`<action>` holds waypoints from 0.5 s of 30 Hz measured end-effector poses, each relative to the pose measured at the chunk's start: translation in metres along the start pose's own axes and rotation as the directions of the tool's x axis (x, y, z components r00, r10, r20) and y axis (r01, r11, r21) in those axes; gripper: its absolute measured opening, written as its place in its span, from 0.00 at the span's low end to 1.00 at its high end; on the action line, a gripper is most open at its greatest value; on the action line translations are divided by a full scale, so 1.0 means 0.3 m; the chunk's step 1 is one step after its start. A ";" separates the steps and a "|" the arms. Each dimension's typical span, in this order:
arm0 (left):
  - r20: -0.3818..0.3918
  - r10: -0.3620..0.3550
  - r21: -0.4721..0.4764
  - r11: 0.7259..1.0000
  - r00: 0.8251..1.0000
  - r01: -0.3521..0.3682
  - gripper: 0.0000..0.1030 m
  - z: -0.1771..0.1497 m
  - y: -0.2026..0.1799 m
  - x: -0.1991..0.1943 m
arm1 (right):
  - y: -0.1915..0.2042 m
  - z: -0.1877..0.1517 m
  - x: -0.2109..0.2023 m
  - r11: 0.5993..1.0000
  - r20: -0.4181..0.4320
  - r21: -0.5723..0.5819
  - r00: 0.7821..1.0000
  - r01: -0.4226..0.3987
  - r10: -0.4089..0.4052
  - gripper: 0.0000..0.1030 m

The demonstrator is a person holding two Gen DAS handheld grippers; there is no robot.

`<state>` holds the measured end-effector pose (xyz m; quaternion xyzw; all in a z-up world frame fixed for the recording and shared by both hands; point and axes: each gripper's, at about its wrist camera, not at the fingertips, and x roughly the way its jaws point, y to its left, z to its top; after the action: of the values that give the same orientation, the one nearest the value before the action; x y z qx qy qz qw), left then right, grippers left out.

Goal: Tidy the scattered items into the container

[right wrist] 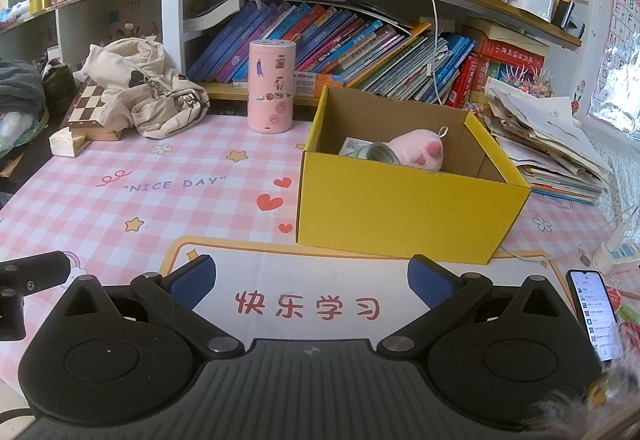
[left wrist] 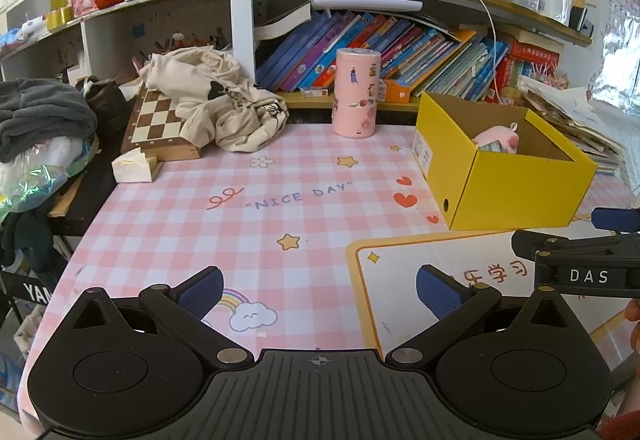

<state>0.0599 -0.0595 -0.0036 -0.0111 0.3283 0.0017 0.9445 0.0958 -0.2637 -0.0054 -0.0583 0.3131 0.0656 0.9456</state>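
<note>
sitting at centre right of the frame, the yellow box (right wrist: 400, 207) holds a pink plush paw (right wrist: 420, 149) and rolled banknotes (right wrist: 380, 153). both the left gripper (left wrist: 320, 290) and right gripper (right wrist: 312, 282) hang spread wide, grasping nothing.

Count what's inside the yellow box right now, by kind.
Pink plush paw toy: 1
Roll of banknotes: 1
Flat banknote lying behind the roll: 1
Total in the yellow cardboard box: 3; the box's near corner is hidden by its front wall.

Both hand-held grippers — left hand-held gripper (left wrist: 320, 290), right hand-held gripper (right wrist: 312, 282) — wide apart, empty.
</note>
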 end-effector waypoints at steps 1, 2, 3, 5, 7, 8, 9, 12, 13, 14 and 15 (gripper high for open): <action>0.000 0.000 0.000 1.000 1.000 0.000 1.00 0.000 0.000 0.000 | -0.001 0.000 0.000 1.000 0.000 0.000 1.000 0.000 0.000 1.00; 0.000 -0.002 0.002 1.000 1.000 0.002 1.00 0.002 0.005 0.000 | -0.001 -0.001 0.000 1.000 -0.001 0.000 1.000 0.000 0.000 1.00; 0.000 -0.004 0.003 1.000 1.000 0.004 1.00 0.003 0.008 0.001 | -0.001 -0.001 -0.001 1.000 -0.001 0.000 1.000 0.000 0.000 1.00; 0.002 -0.006 0.003 1.000 1.000 0.006 1.00 0.003 0.007 0.000 | 0.001 -0.002 -0.001 1.000 -0.002 0.000 1.000 0.000 0.000 1.00; 0.002 -0.008 0.004 1.000 1.000 0.008 1.00 0.002 0.006 -0.001 | 0.008 -0.003 -0.002 1.000 -0.002 0.002 1.000 0.003 -0.003 1.00; 0.001 -0.008 0.004 1.000 1.000 0.008 1.00 0.002 0.006 0.000 | 0.010 -0.003 -0.002 1.000 -0.002 0.003 1.000 0.004 -0.004 1.00; 0.000 -0.009 0.004 1.000 1.000 0.009 1.00 0.002 0.005 0.000 | 0.012 -0.002 -0.002 1.000 -0.002 0.003 1.000 0.004 -0.004 1.00; -0.006 -0.010 0.005 1.000 1.000 0.010 1.00 0.001 0.003 0.003 | 0.014 -0.003 -0.002 1.000 -0.003 0.005 1.000 0.006 -0.006 1.00; -0.009 -0.010 0.005 1.000 1.000 0.010 1.00 0.001 0.001 0.005 | 0.013 -0.003 -0.002 1.000 -0.003 0.005 1.000 0.006 -0.006 1.00; -0.012 -0.009 0.005 1.000 1.000 0.009 1.00 0.000 0.001 0.007 | 0.013 -0.004 -0.002 1.000 -0.003 0.005 1.000 0.007 -0.007 1.00; -0.014 -0.009 0.004 1.000 1.000 0.009 1.00 0.000 0.001 0.009 | 0.013 -0.004 -0.002 1.000 -0.003 0.005 1.000 0.007 -0.007 1.00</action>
<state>0.0619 -0.0593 -0.0053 -0.0106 0.3348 -0.0034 0.9422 0.0939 -0.2602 -0.0063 -0.0572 0.3144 0.0616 0.9456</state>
